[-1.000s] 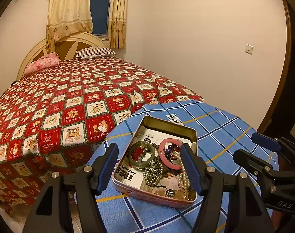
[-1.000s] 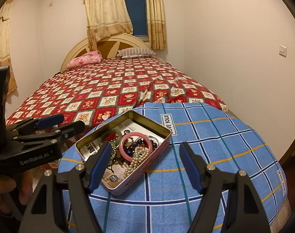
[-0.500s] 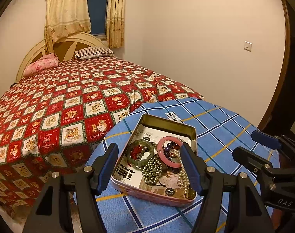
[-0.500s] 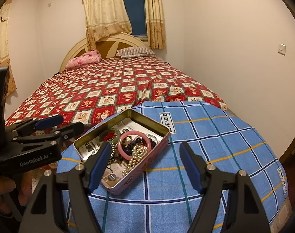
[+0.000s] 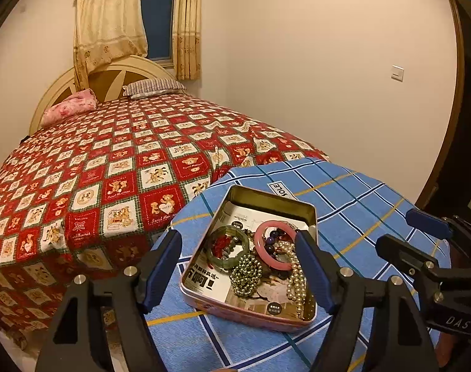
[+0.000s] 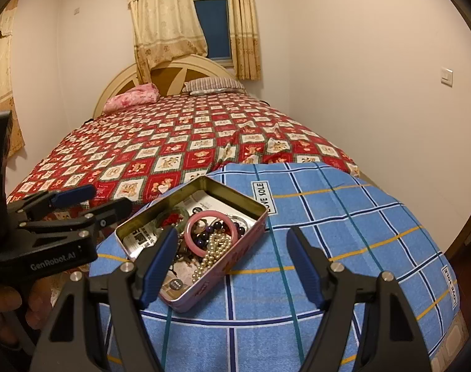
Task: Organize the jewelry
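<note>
An open pink tin (image 5: 272, 202) sits on the blue checked tablecloth (image 5: 353, 210). It holds a green bangle (image 5: 212, 252), a pink bangle (image 5: 277, 224), a clump of gold beads (image 5: 246, 276), a pearl string (image 5: 297, 276) and dark purple beads. My left gripper (image 5: 236, 236) hovers just before the tin; its jaws are opening, with nothing between them. My right gripper (image 6: 232, 232) stands open over the cloth, right of the tin (image 6: 235, 199), also empty. In each view the other gripper shows at the edge: the right one (image 5: 393, 228), the left one (image 6: 111, 197).
A bed with a red patchwork cover (image 5: 127, 161) lies right behind the round table and touches its far edge. A person's hand (image 6: 6, 307) holds the left gripper. Bare blue cloth (image 6: 344, 235) stretches to the right of the tin. A dark door frame (image 5: 452, 155) stands far right.
The left gripper's fingers stand slightly wider apart than before. Both hands and the tin have kept their places.
</note>
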